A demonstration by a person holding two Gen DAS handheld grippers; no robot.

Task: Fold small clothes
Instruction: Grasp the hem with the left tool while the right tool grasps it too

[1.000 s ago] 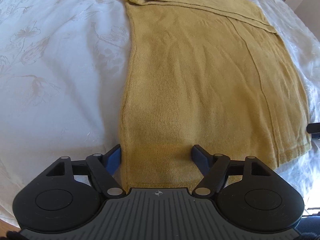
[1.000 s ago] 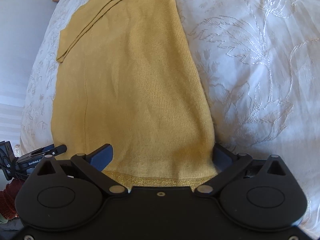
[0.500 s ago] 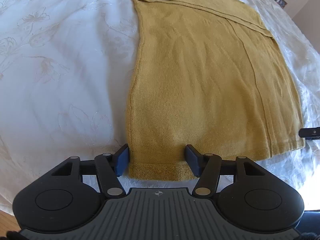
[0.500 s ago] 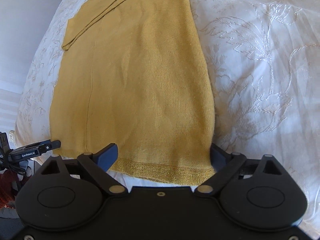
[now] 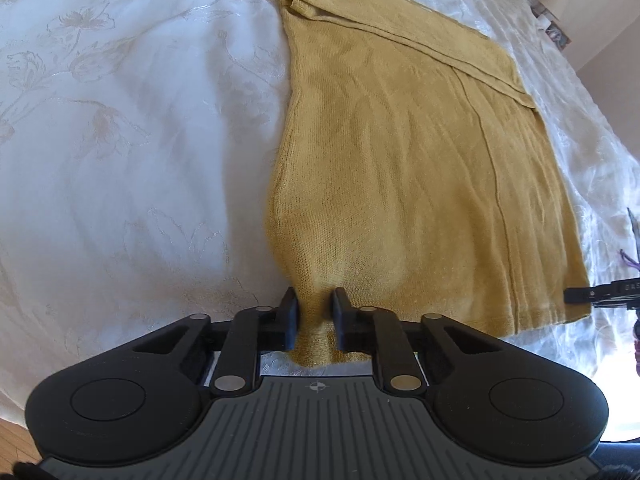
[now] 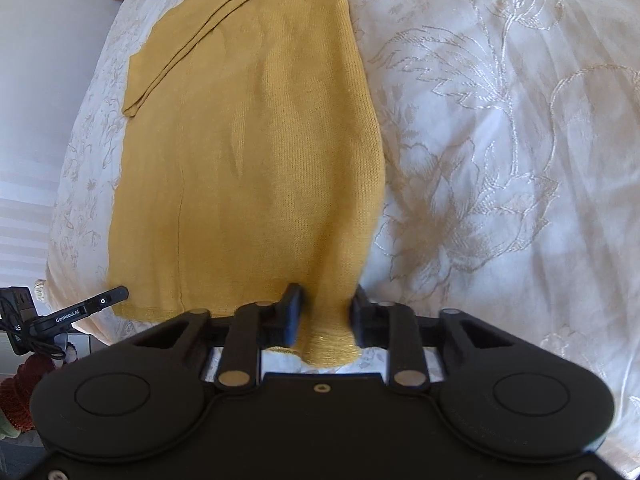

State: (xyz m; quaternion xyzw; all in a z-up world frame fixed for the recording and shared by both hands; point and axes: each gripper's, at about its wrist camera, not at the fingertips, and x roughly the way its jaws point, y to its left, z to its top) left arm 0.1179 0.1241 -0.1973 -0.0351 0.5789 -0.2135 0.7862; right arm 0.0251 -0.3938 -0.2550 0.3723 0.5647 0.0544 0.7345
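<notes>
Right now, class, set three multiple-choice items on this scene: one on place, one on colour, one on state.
1. Where does the mustard-yellow knitted garment lie?
A. on a wooden floor
B. on a white embroidered bedspread
C. in a basket

2. What colour is the narrow band along the garment's near hem?
A. glittery gold
B. red
C. black

3. How do the left gripper and right gripper stand?
A. both wide open
B. one open, one closed
C. both closed on the hem

Key: 1 B, white flowered fabric surrounds the garment. 2 A, shiny gold threads show at the hem between the fingers. 3 C, both jaws have just closed and the hem bunches between each pair.
</notes>
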